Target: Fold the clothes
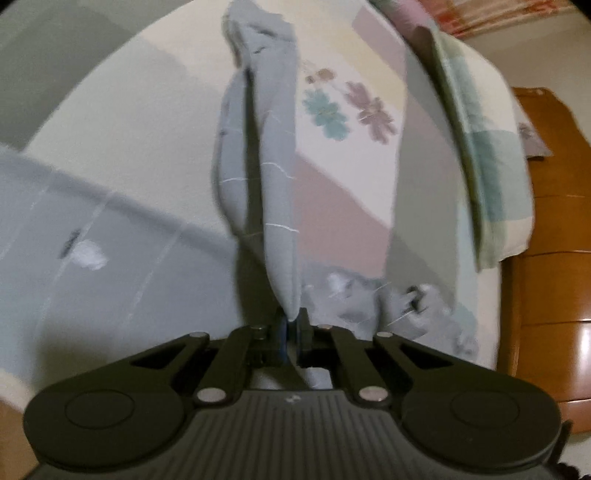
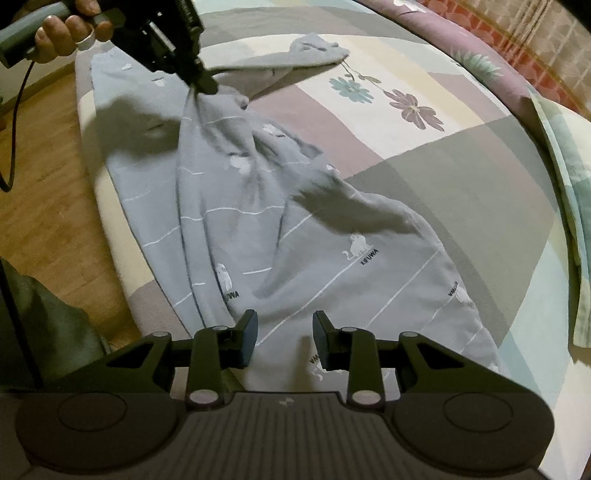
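A pale grey long-sleeved top (image 2: 258,221) with thin white stripes and small white animal prints lies spread on the bed. My left gripper (image 1: 293,328) is shut on a fold of it, and a sleeve (image 1: 277,166) stretches away from the jaws towards the far side. In the right wrist view the left gripper (image 2: 203,83), held by a hand (image 2: 62,33), pinches the cloth near the shoulder and lifts it into a ridge. My right gripper (image 2: 284,339) hovers open over the hem end, with its pads apart and only flat fabric beneath them.
The bed sheet (image 2: 406,110) is patchwork with printed flowers. A folded green-checked blanket (image 1: 480,147) lies along the right edge of the bed. A wooden cabinet (image 1: 546,258) stands beside the bed, and wooden floor (image 2: 44,184) shows on the left.
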